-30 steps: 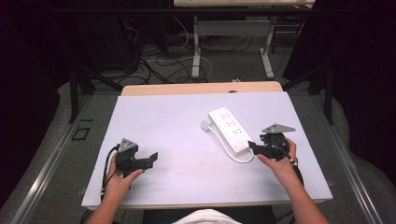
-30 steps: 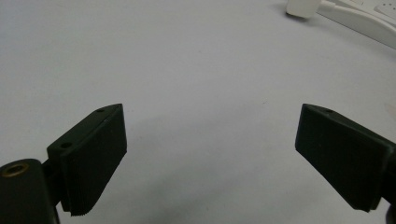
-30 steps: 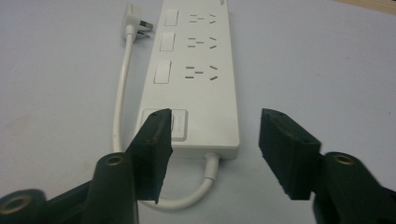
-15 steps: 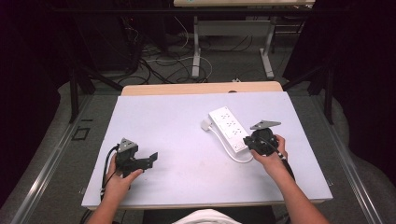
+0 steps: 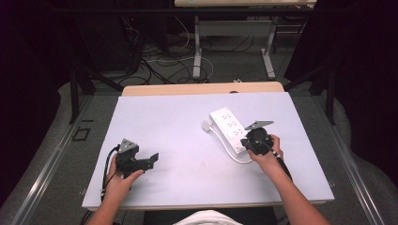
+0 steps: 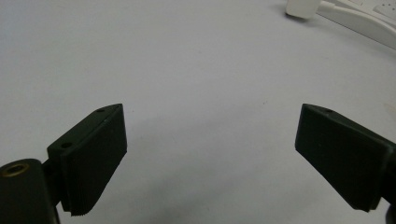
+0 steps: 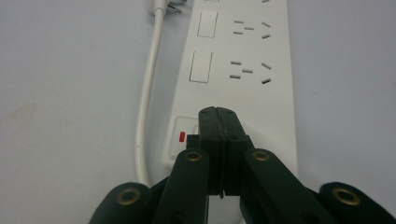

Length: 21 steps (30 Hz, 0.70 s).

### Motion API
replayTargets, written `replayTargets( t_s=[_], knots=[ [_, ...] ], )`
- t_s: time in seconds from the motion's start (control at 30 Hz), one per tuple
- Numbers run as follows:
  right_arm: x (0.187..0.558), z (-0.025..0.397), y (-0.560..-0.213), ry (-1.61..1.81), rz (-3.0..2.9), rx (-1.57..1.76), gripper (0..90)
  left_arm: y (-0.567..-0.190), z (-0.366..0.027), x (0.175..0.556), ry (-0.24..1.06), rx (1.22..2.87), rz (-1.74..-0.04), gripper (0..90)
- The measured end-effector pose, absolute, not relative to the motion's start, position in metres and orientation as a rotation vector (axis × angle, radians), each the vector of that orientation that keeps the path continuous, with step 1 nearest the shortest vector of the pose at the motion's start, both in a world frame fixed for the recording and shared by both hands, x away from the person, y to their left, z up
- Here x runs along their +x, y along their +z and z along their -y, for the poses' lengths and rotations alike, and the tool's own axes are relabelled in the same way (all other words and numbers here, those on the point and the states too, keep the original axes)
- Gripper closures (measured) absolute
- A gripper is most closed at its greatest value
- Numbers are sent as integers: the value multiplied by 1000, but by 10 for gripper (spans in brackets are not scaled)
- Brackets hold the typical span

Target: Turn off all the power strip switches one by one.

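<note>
A white power strip (image 5: 227, 123) lies at an angle right of the table's middle. Its cord (image 5: 230, 152) loops round the near end to a plug (image 5: 207, 125). My right gripper (image 5: 245, 142) is shut with nothing between its jaws. In the right gripper view, the right gripper (image 7: 217, 113) has its closed tips over the near end of the strip (image 7: 243, 70), at the rocker switch with a red mark (image 7: 181, 136). I cannot tell whether they touch it. My left gripper (image 5: 151, 160) rests at the front left, open and empty. The left gripper (image 6: 210, 140) faces bare table.
The white table top (image 5: 173, 122) has a wooden strip (image 5: 202, 89) along its far edge. Beyond it are desk legs (image 5: 197, 47) and loose cables on the floor (image 5: 155, 61). The plug (image 6: 299, 8) lies far ahead in the left gripper view.
My right gripper has moved left and slightly forward, from beside the strip's near end to over it. The left hand and its gripper have stayed put.
</note>
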State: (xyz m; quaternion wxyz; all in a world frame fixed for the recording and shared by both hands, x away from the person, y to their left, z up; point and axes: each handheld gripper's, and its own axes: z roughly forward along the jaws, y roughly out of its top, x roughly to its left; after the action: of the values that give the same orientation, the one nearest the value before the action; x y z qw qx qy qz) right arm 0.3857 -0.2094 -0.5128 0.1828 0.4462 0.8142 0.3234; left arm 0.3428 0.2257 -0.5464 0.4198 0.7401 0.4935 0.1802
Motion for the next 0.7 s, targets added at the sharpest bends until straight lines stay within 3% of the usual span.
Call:
replayTargets(
  t_s=[0.7],
  knots=[
    [396,205,-523,859,-2371,1276,900,-546,-226,343,453,1857,-1235,93]
  ],
)
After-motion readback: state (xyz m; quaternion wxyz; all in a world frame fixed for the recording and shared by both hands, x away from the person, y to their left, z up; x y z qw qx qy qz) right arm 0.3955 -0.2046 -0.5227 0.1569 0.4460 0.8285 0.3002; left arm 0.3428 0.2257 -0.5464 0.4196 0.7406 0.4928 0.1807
